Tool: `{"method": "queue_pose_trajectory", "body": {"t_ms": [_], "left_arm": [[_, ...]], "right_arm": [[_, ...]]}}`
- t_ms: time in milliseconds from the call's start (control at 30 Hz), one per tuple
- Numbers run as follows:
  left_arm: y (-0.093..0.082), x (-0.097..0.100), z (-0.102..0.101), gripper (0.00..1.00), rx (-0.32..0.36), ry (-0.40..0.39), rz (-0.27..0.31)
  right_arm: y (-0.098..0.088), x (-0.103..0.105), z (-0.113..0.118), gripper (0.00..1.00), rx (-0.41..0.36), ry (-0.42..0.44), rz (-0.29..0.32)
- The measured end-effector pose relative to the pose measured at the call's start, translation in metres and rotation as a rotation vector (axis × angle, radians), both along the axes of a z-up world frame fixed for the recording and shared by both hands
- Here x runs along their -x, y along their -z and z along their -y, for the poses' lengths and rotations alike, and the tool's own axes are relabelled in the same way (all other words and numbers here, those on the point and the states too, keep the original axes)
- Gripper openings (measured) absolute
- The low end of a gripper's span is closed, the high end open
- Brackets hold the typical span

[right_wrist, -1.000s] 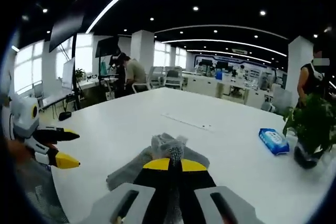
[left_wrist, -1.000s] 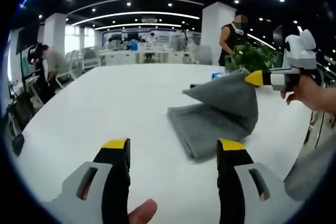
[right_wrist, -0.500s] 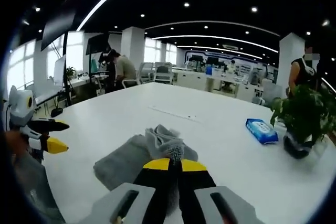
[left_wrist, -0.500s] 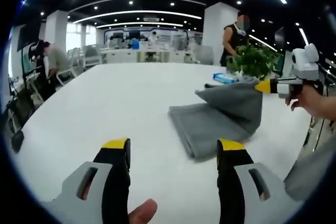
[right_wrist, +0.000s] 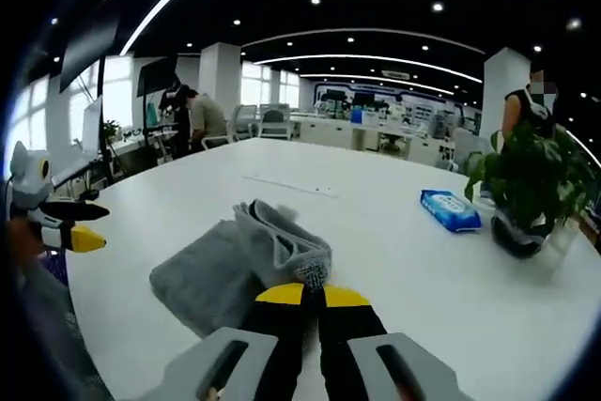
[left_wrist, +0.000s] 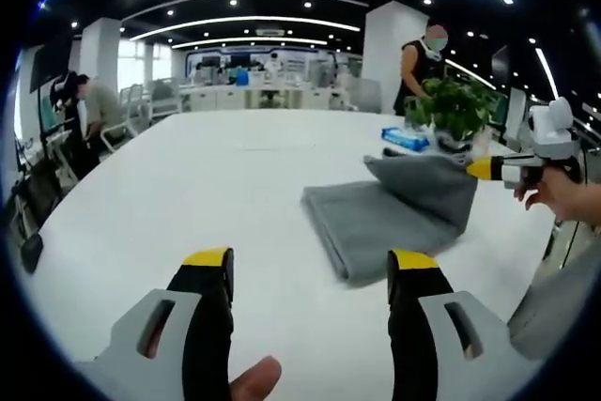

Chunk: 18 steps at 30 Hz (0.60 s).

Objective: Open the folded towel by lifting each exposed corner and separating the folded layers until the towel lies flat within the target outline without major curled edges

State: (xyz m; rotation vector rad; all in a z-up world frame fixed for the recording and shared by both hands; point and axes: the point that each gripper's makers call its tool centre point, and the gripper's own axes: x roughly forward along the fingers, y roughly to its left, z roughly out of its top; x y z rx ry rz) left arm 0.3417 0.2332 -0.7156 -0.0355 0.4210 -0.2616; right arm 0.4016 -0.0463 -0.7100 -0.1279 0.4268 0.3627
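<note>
A grey towel lies folded on the white table, right of centre in the left gripper view. Its upper layer is pulled out to the right, low over the table, by the right gripper, whose yellow tips are shut on a corner. In the right gripper view the towel spreads left of the right gripper, and the pinched corner bunches just above its tips. My left gripper stands open near the table's front, short of the towel, with nothing between its jaws; it also appears at far left as the left gripper.
A blue wipes packet and a potted plant stand on the table beyond the towel. A person stands behind the plant. Another person sits at desks off the far left. A thumb shows at the bottom.
The right gripper has carried the towel corner down and further right, so the lifted layer has sunk from a tall peak to a low flap. The left gripper has stayed put.
</note>
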Motion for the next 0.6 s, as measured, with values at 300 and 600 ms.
{"method": "queue_pose_trajectory", "body": {"t_ms": [300, 600], "left_arm": [[0.002, 0.001, 0.001, 0.65, -0.01, 0.004, -0.009], [0.004, 0.001, 0.002, 0.65, -0.014, 0.007, -0.017]], "right_arm": [[0.012, 0.005, 0.022, 0.01, -0.008, 0.054, -0.015], [0.021, 0.011, 0.036, 0.01, -0.015, 0.094, -0.039]]}}
